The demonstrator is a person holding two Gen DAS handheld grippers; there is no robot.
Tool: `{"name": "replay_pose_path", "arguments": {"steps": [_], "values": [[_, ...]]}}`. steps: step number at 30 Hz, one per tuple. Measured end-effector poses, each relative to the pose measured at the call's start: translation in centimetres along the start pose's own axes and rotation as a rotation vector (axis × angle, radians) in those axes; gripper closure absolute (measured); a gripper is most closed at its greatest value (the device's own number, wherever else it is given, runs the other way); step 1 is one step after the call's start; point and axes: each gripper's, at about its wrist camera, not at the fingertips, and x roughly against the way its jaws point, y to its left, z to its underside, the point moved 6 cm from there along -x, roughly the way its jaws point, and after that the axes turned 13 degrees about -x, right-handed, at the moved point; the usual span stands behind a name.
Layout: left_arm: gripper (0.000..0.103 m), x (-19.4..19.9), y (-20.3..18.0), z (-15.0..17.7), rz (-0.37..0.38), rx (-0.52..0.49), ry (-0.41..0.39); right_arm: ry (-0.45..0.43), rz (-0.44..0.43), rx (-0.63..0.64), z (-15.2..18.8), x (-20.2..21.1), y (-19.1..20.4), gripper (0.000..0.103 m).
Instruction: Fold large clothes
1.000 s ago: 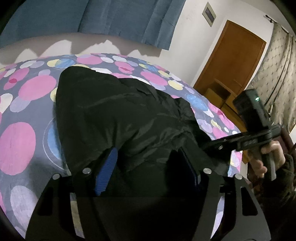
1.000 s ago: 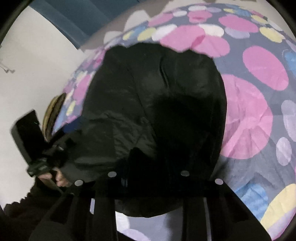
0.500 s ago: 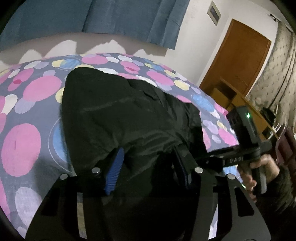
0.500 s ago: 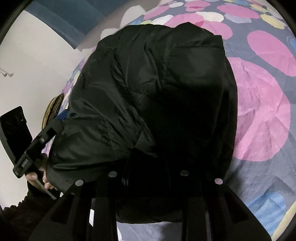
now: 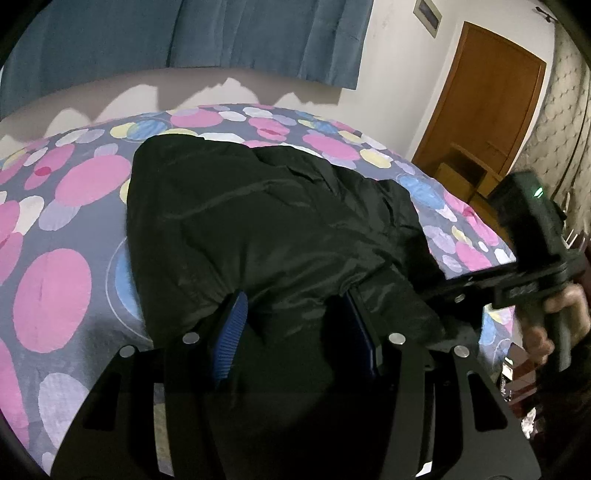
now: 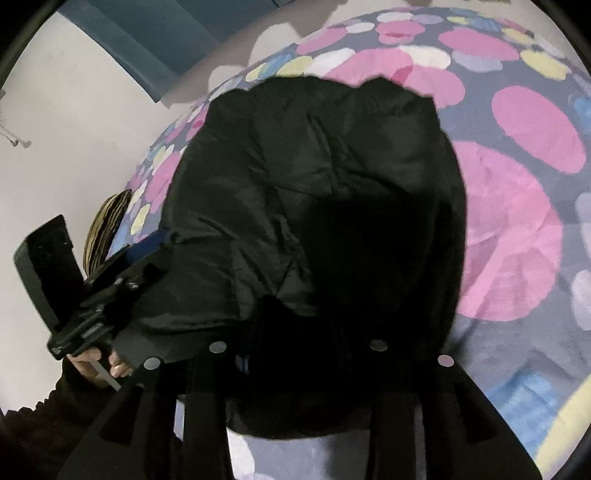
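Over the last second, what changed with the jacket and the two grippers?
The left gripper narrowed on the black jacket fold and keeps it between its blue pads. The right gripper's jaws are opening, jacket between them. The jacket stayed bundled on the spotted bedspread.

A bed [image 5: 55,280] spread with a grey cover of pink, blue, yellow and white circles fills the room, set against a white wall [image 5: 391,74] hung with blue curtains [image 5: 184,37] whose scalloped shadow falls just above the mattress. At right, a brown wooden door [image 5: 491,99] stands near a low wooden cabinet [image 5: 461,170] and a small framed picture [image 5: 428,16], beside a pale patterned curtain [image 5: 569,110].
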Motion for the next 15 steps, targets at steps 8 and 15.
{"name": "replay_pose_path", "arguments": {"steps": [8,15], "values": [[0.051,0.0,-0.2,-0.1,-0.001,0.002,0.006,-0.113,0.009,0.049,-4.5,2.4,2.6,0.055],[0.051,-0.2,-0.2,-0.3,0.007,-0.004,0.012,0.020,0.066,-0.053,-7.6,-3.7,-1.8,0.057]]}}
